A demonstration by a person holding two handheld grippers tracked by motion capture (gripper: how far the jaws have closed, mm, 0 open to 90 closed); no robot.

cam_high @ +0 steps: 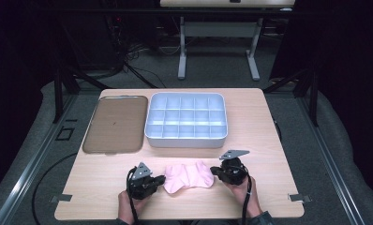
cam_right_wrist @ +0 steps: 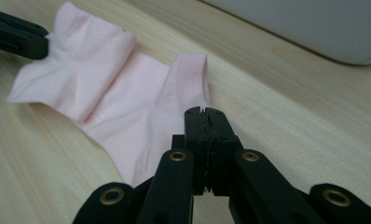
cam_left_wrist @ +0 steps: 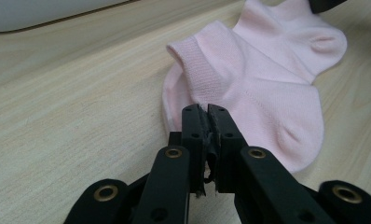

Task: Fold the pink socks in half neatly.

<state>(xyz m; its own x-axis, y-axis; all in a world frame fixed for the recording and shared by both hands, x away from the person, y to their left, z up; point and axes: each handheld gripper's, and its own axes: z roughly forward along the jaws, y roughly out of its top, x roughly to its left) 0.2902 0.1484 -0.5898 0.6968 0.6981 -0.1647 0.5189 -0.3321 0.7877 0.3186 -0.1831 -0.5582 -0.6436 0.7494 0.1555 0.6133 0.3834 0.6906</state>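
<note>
A pink sock (cam_high: 188, 175) lies on the near middle of the tabletop (cam_high: 250, 140). The left gripper (cam_high: 162, 180) pinches its left edge with jaws pressed together; the right gripper (cam_high: 213, 170), jaws pressed together, sits at its right edge, apparently gripping nothing.

Pink sock (cam_high: 188, 175) flat on tabletop (cam_high: 259, 140); left gripper (cam_high: 162, 180) at left edge, right gripper (cam_high: 213, 170) at right edge; divided tray (cam_high: 186, 139) beyond.

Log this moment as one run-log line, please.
work: pink socks on table | left gripper: jaws shut at sock edge | right gripper: jaws shut at cuff | divided bin, tray: untouched
</note>
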